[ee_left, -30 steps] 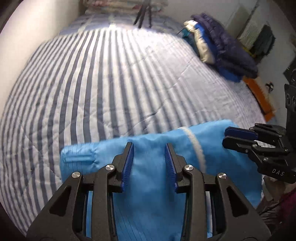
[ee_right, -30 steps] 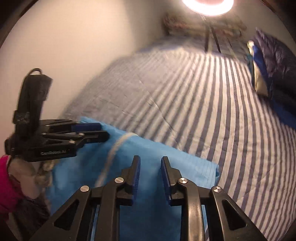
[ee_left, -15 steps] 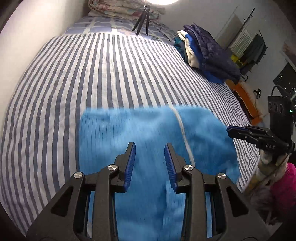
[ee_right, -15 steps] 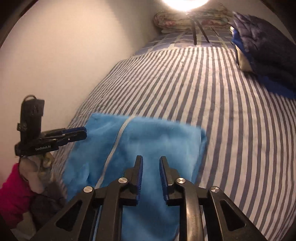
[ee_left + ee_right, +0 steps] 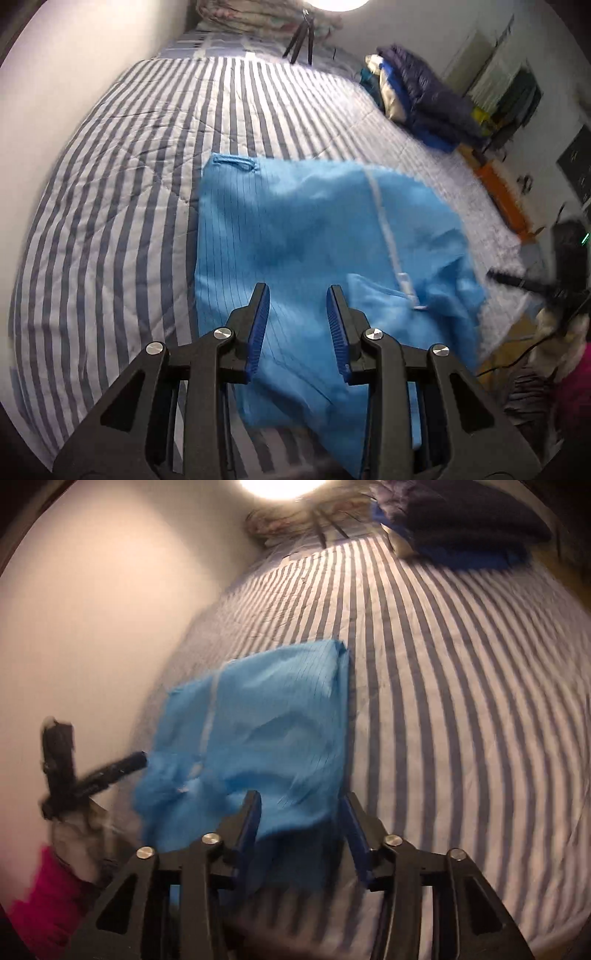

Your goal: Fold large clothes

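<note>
The striped bed cover (image 5: 122, 206) lies bare on the wall side of the blue garment (image 5: 295, 236) and beyond it, so a gripper could pass freely there. At the far right edge a pile of dark folded clothes (image 5: 424, 96) takes the room, and a small tripod (image 5: 301, 40) stands at the head of the bed in front of rolled bedding (image 5: 258, 18).

We are getting a blown-out white lamp (image 5: 338, 3) glaring at the top edge of both views, washing the wall (image 5: 110, 609) pinkish in the right wrist picture. The striped bedspread (image 5: 110, 206) is bowing hard toward the dark fisheye corners. Motion blur is smearing the blue garment (image 5: 258, 738) at its near end and the other gripper at each frame's side, and shadow is pooling under the near jaws.
</note>
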`<state>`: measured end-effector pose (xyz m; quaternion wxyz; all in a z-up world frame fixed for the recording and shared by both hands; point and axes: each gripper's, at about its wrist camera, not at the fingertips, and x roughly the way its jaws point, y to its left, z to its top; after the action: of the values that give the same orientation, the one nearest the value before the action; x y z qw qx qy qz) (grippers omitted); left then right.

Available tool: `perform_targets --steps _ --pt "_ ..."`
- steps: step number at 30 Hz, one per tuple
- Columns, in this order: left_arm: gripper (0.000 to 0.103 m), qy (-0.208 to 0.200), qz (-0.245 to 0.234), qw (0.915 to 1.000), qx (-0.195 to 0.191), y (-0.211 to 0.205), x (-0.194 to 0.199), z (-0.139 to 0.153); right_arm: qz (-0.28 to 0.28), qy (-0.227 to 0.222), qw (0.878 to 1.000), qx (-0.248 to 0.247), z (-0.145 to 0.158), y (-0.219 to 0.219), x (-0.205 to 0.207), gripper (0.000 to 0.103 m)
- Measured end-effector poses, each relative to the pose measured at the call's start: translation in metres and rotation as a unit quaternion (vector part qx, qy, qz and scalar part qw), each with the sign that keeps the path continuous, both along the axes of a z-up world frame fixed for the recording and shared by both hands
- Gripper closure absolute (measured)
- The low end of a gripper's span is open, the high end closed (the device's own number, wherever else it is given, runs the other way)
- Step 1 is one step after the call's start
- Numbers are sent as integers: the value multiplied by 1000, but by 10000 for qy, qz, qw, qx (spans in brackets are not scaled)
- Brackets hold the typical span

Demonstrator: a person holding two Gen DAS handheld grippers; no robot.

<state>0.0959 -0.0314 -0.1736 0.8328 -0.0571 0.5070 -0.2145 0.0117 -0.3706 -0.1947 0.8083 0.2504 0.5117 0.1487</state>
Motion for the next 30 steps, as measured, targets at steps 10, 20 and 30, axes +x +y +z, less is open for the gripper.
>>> perform_targets --steps 10,20,30 --pt "66 341 655 9942 -779 47 -14 4 203 360 9970 648 -40 38 8 91" --pt "66 751 660 9940 -443 46 -15 -31 131 1237 9908 538 -65 45 -7 103" --pt "66 321 639 9969 -341 43 -27 -8 550 -642 9855 -1472 39 72 -21 72"
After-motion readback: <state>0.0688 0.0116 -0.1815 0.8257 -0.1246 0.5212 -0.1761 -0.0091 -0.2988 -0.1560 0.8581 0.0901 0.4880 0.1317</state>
